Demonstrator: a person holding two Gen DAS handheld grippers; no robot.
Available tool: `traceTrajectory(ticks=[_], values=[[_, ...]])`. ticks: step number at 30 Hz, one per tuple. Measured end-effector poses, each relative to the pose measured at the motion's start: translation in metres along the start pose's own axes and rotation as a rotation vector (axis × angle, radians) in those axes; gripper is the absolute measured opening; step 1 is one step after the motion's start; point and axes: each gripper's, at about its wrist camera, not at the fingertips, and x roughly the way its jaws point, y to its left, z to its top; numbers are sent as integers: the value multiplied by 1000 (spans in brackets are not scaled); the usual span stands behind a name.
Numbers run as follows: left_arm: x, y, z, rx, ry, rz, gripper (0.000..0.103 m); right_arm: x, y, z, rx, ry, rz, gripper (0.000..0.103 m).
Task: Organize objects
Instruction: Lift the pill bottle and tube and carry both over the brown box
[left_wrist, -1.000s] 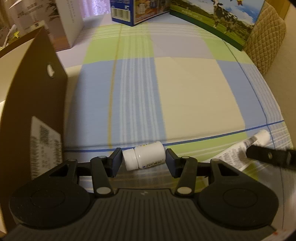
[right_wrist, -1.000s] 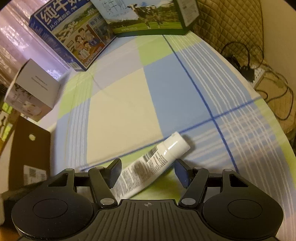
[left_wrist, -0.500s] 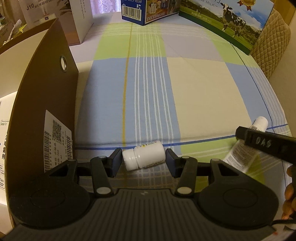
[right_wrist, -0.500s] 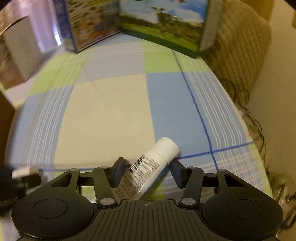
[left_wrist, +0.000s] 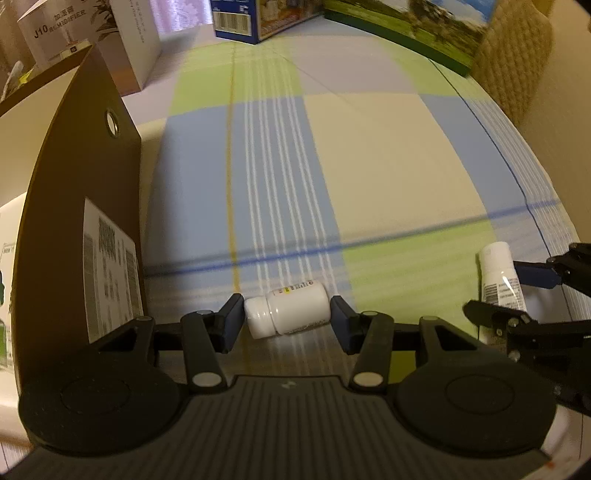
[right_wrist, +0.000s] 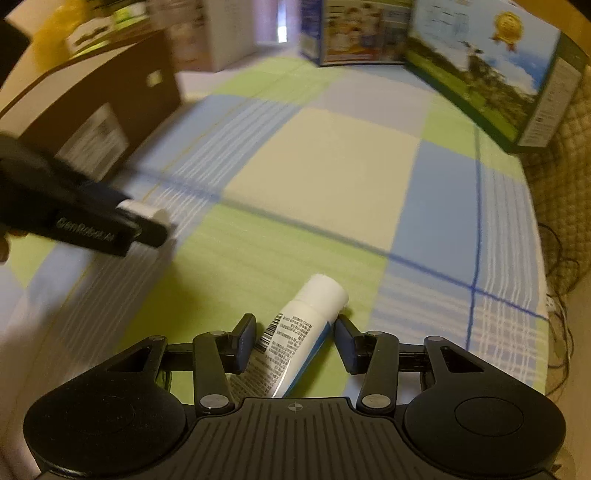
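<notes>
**Closing on the tube, bottle already bracketed**

Closing my right gripper (right_wrist: 295, 341) around the tube (right_wrist: 301, 334), I see the jaws coming in, with the tube lying slantwise between them on the checked cloth (right_wrist: 332, 166), cap pointing away from me. The left pad looks to be at the tube's printed side; the right pad seems a touch clear of it, though blur makes that hard to call.

My left gripper (left_wrist: 287, 325) sits partly open around the bottle (left_wrist: 288, 312), which lies on its side on the cloth, cap toward the left pad. Both pads are right at its ends; I cannot tell whether they press or merely touch.

To do this well, I'd say I should square the right jaws to the tube before lifting, since its slant could let it pivot or squirt out of a soft grip. Pinching the firmer part near the shoulder, not the flat tail, seems wiser. The brown box (left_wrist: 85, 206) stands just beside the left gripper, a likely place for both things, though I can't be sure.
</notes>
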Motion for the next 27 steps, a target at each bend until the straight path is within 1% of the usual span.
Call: traceTrajectory(ticks=[3, 5, 6, 11, 15, 19, 21, 24, 27], values=[[-8, -5, -15, 31, 5, -7, 45, -9, 11, -13, -25, 3, 22, 43], [-14, -6, -27, 44, 17, -12, 43, -13, 19, -18, -39, 4, 36, 43], [-16, -7, -33, 43, 26, -16, 41, -14, 23, -21, -48, 2, 44, 43], [-32, -2, -63, 23, 41, -11, 41, -22, 50, -35, -110, -8, 102, 40], [-45, 10, -85, -12, 63, -1, 41, -22, 69, -41, -144, -21, 139, 40], [-58, 23, -105, -54, 80, 21, 41, -24, 77, -44, -103, -25, 117, 41], [-64, 32, -115, -82, 84, 22, 41, -24, 77, -44, -64, -16, 96, 41], [-67, 40, -121, -119, 87, 26, 42, -26, 75, -45, -4, -3, 65, 41], [-67, 42, -125, -132, 83, 35, 42, -30, 76, -48, 54, -4, 34, 41]])
